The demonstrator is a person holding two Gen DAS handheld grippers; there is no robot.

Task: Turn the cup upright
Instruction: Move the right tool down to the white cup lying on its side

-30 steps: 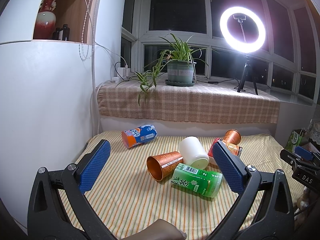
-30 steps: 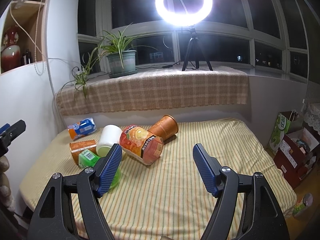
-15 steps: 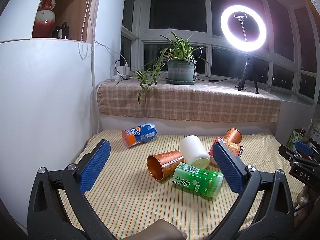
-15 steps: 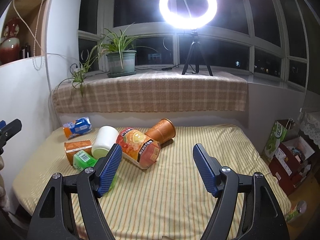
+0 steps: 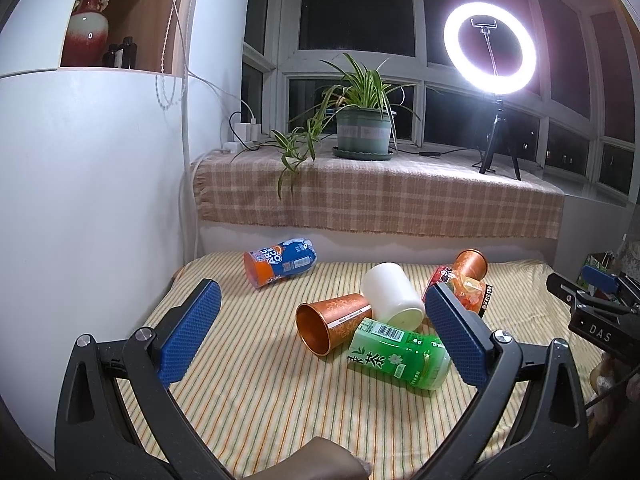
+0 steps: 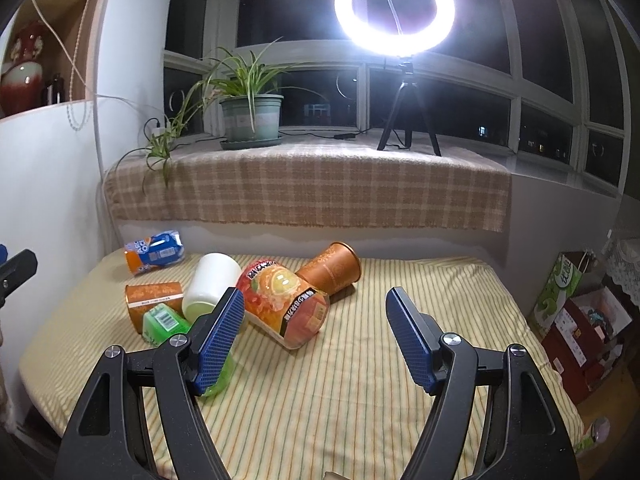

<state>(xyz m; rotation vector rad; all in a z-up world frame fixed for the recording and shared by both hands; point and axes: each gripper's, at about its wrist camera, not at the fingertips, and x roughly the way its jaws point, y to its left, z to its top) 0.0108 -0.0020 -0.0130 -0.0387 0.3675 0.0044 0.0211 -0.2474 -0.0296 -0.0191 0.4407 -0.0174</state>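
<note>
Several cups lie on their sides on the striped bed [image 5: 256,392]. A copper cup [image 5: 332,322] points its mouth at me, touching a white cup [image 5: 392,294] and a green tea cup [image 5: 400,354]. A second copper cup [image 6: 330,266] lies behind an orange-print cup [image 6: 288,304]. A blue-orange cup [image 5: 280,262] lies apart at the back left. My left gripper [image 5: 320,332] is open and empty, hovering in front of the pile. My right gripper [image 6: 314,338] is open and empty, just right of the orange-print cup.
A checked-cloth window ledge [image 6: 312,184] behind the bed holds a potted plant [image 6: 250,120] and a lit ring light on a tripod [image 6: 396,12]. A white cabinet wall [image 5: 88,200] stands at the left. Boxes and bags [image 6: 580,320] sit on the floor at the right.
The right gripper has moved a little right and forward, so the cups sit further left in its view. The left gripper has barely moved. The cups have not moved.
</note>
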